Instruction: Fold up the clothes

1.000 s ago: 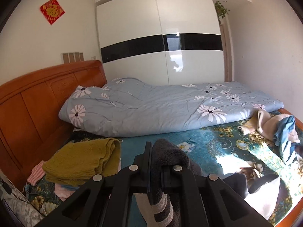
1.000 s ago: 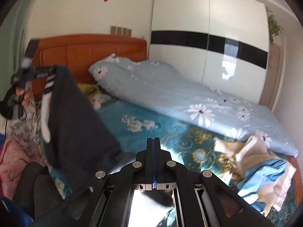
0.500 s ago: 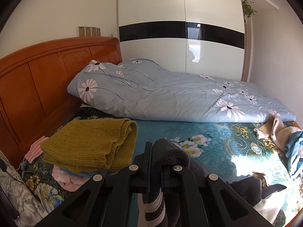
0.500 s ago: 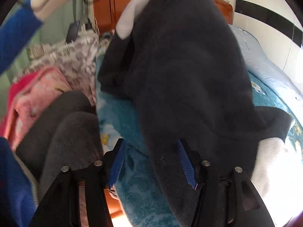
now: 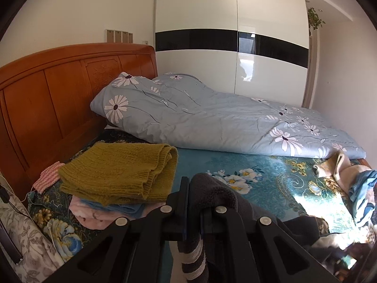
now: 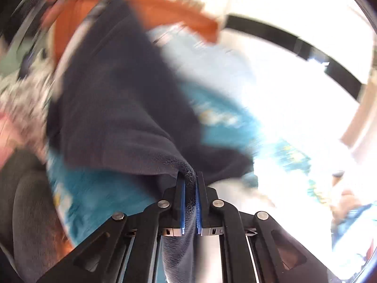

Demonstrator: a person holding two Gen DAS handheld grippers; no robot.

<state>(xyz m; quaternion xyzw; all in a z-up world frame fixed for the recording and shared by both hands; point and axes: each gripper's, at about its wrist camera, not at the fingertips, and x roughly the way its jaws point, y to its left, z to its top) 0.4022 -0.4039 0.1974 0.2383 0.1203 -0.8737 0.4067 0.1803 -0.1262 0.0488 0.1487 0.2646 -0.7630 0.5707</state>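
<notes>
Wooden headboard (image 5: 59, 99), white wardrobe (image 5: 231, 47), sunlit bedroom.

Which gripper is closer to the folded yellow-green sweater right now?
Left. The left gripper, shut on the dark garment, sits just beside the sweater. The right gripper grips the garment's other end, farther off.

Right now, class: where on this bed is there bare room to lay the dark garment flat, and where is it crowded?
Free: the teal sheet between the duvet, the folded stack topped by the olive sweater, and the unfolded heap. Crowded: the headboard corner and the right edge. Both the left gripper and right gripper grip the garment.
</notes>
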